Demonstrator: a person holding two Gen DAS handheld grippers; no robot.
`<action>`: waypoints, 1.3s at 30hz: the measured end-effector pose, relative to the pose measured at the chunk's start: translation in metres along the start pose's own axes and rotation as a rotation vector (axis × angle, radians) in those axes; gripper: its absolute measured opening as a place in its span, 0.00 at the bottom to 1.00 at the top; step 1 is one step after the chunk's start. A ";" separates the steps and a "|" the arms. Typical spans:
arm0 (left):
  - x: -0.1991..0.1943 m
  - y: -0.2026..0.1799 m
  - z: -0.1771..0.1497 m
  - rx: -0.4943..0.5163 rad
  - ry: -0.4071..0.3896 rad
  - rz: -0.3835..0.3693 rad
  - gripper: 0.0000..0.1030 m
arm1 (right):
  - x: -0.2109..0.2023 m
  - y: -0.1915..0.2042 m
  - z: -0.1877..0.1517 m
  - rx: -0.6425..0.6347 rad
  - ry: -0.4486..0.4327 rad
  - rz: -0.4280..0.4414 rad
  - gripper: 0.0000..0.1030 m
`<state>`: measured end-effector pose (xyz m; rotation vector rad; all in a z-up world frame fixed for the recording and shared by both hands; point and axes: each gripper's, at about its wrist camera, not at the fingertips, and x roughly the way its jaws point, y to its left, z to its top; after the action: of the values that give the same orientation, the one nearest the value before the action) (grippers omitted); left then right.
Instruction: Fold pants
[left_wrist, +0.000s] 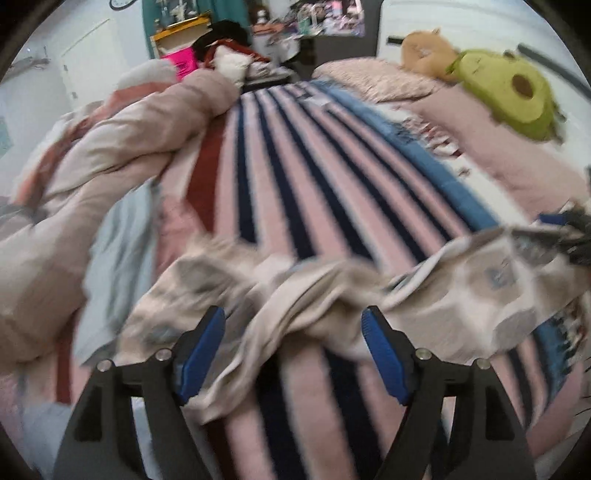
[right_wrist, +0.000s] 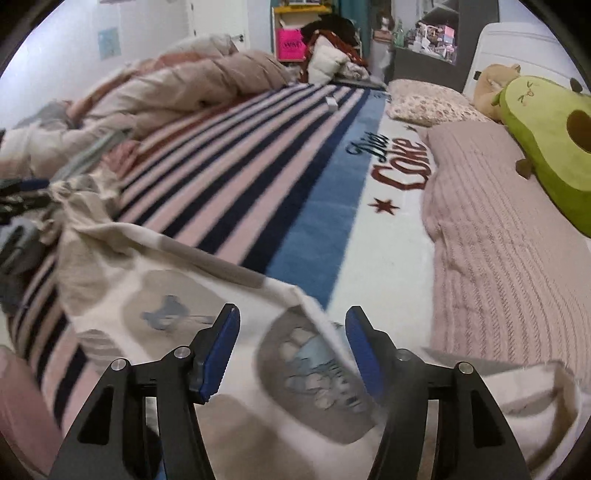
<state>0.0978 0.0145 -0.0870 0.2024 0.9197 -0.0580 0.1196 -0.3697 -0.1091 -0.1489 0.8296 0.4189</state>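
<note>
Jaws of both the left gripper (left_wrist: 293, 319) and right gripper (right_wrist: 291, 317) stand apart, gripping nothing. Patterned pants (right_wrist: 147, 280) lie rumpled on the bed's striped blanket (right_wrist: 258, 177), under both.

Left gripper (left_wrist: 293, 321): two black plastic fingers, angular, each with a triangular cutout low in the frame. Blue ribbed pads (left_wrist: 382, 354) on the inner faces. Two silver round screw heads per finger, at the knuckles. Right gripper (right_wrist: 291, 319): same build, black angular fingers, blue serrated pads (right_wrist: 218, 354), silver screw heads, triangular cutouts at lower left and lower right. No cables or markings visible.
</note>
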 end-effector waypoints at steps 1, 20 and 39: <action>0.001 0.003 -0.007 0.003 0.020 0.041 0.71 | -0.002 0.005 -0.002 0.000 -0.007 0.019 0.54; 0.070 0.034 -0.024 0.084 0.251 0.441 0.09 | 0.009 0.028 -0.019 0.012 -0.029 0.184 0.54; 0.052 0.051 0.085 0.024 0.075 0.326 0.07 | -0.001 0.033 -0.010 -0.003 -0.050 0.213 0.54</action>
<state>0.2029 0.0489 -0.0702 0.3763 0.9504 0.2420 0.0985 -0.3424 -0.1143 -0.0520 0.7982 0.6216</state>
